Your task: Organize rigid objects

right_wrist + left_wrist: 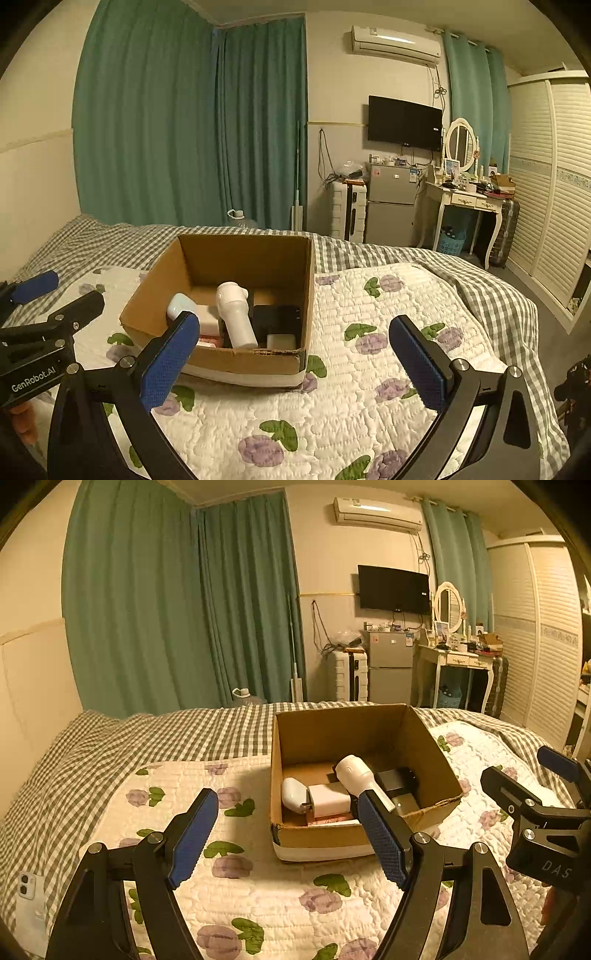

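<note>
Box [369,738] of cardboard sits on the bed's floral quilt [258,886], open-topped, holding a white massager [234,314], a white case [177,304], a white charger [328,797] and a black block [277,319]. "GenRobot.AI" reads on the left tool's side in the right view; "DAS" on the right tool's side in the left view. Left tool [291,838] hangs released, fingers wide, gripping nothing. Right tool [291,365] likewise gapes wide and empty above the quilt, near the box. A phone [27,890] lies at the bed's left edge
</note>
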Demonstrator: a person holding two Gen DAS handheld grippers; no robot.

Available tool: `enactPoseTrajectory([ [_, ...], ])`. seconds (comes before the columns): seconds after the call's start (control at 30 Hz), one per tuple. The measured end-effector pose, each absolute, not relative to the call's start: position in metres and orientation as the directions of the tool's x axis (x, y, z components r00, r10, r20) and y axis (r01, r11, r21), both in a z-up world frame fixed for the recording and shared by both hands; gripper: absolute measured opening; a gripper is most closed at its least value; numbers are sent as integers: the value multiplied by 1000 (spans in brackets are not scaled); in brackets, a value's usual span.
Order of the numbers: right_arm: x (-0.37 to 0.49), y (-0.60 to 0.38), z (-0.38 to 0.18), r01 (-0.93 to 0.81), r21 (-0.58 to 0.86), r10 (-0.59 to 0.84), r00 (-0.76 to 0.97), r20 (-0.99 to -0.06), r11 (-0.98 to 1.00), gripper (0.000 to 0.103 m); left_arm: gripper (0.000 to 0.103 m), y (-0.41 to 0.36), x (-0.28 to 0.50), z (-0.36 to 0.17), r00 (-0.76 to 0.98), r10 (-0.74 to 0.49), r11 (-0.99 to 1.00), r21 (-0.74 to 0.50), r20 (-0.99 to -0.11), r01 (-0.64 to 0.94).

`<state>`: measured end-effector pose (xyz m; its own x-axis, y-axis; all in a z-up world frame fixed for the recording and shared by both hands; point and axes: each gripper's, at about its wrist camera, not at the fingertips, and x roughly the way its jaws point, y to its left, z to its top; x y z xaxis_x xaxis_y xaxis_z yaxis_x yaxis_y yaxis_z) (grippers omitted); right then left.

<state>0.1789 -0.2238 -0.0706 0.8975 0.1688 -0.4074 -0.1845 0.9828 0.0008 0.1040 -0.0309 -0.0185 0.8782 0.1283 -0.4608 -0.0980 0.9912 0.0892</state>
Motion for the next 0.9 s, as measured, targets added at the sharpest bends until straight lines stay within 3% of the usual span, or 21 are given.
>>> enactPoseTrajectory([
  [0.9,180,-229,-71,-147,19,141,897,-418,989,103,81,-30,102,-22,876,128,991,93,-465,-95],
])
